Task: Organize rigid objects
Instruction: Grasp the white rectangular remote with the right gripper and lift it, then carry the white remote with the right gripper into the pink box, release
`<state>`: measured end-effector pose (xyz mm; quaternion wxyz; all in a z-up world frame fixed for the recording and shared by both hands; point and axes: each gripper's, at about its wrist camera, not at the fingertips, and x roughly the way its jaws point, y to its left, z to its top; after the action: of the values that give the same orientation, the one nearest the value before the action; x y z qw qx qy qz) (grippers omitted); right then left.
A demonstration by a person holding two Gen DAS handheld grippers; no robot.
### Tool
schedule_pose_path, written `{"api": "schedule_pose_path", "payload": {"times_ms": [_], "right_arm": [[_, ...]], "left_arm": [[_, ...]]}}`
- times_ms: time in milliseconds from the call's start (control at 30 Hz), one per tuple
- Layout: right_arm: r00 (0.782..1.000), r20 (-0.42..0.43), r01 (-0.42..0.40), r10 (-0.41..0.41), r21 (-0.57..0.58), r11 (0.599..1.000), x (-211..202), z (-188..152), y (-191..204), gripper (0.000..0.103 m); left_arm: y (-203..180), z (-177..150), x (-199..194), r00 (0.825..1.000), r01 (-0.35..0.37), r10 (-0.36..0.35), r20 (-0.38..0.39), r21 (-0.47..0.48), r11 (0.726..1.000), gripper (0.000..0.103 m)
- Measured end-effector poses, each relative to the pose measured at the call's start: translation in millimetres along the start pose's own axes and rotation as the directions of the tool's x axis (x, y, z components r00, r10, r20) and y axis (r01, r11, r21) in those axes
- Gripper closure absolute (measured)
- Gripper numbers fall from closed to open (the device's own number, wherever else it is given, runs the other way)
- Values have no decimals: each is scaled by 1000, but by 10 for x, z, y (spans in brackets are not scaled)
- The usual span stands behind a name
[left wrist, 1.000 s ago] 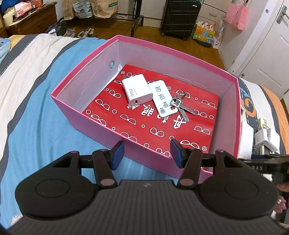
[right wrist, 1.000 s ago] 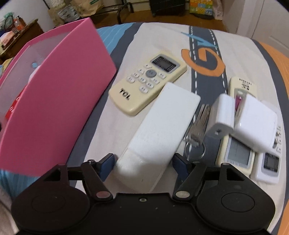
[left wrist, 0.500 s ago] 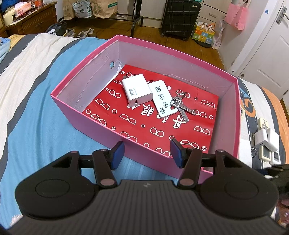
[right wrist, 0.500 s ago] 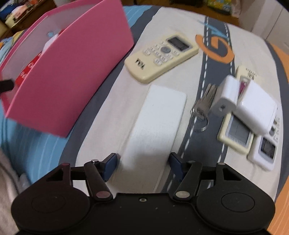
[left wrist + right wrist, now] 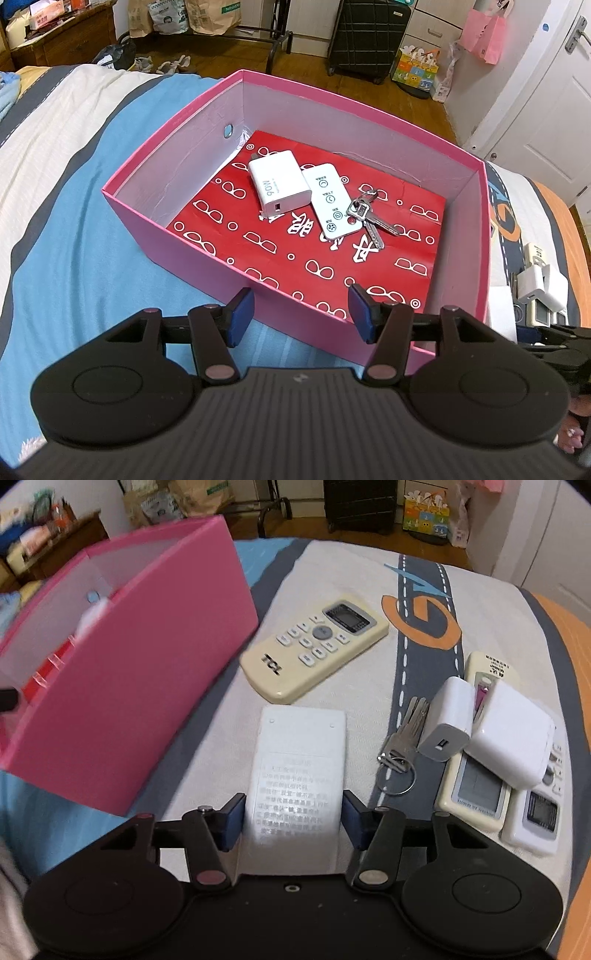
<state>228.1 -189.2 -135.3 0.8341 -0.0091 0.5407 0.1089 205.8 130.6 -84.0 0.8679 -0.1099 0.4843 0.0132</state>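
Observation:
A pink box (image 5: pixel 177 236) on the bed holds a white charger (image 5: pixel 277 186), a small white remote (image 5: pixel 330 201) and keys (image 5: pixel 365 218). My left gripper (image 5: pixel 301 308) is open and empty at the box's near wall. In the right wrist view, a face-down white remote (image 5: pixel 299 764) lies on the bed between my open right gripper's (image 5: pixel 293 821) fingers, which straddle its near end. Beside it lie a cream TCL remote (image 5: pixel 314 646), keys (image 5: pixel 404 738), two white chargers (image 5: pixel 448 718) (image 5: pixel 511 734) and two more remotes (image 5: pixel 476 794) (image 5: pixel 533 819).
The pink box's outer wall (image 5: pixel 129 686) stands left of the right gripper. Beyond the bed are a black suitcase (image 5: pixel 367 33), paper bags (image 5: pixel 207 16), a wooden dresser (image 5: pixel 62 40) and a white door (image 5: pixel 546 96).
The right gripper has swung to line up with the face-down white remote, and its fingers now straddle the remote's near end. The left gripper has not moved.

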Motion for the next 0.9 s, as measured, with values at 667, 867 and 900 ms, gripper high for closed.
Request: {"api": "schedule_pose_path", "payload": {"times_ms": [667,867,900], "right_arm": [[914,329,-159,239,-252,954,-1346,782,984,44],[946,220,-152,237,-345,926,-764,1302,1482,44],[957,188,-148,223,-345,927,-677,1357,1537,44]], "left_arm": [[72,18,23,999,44,-45,-19,-26,999,50],[130,23,37,996,79,-80,-28,-48,996,50],[135,20,37,996,80,-82,-27,-49,996,50]]}}
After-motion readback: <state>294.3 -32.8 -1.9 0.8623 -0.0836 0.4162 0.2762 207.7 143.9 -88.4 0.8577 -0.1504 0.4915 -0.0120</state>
